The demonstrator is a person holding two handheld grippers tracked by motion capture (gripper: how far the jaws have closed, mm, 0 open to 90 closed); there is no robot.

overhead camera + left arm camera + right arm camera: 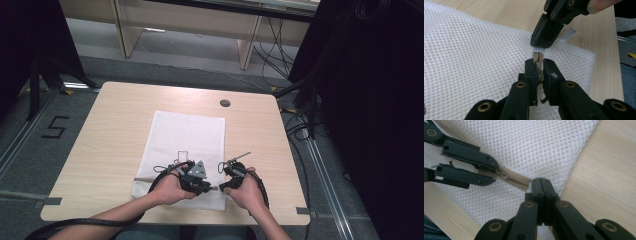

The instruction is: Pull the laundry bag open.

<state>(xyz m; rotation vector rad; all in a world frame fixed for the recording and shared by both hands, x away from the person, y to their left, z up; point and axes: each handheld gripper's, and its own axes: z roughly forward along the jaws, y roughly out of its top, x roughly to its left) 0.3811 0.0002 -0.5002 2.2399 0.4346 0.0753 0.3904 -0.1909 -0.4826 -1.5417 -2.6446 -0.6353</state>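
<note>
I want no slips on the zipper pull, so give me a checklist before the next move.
1. Left tool clamped on the zipper slider: ok, jaws closed around it.
2. Right tool anchoring the zipper end: ok, jaws shut on its white tab.
3. Teeth between slider and end meshed: ok, they look closed in the right gripper view.
4. Zipper state behind the slider: cannot tell, the left tool's jaws hide it.
5. Mesh bag lying flat on the table: ok.
</note>
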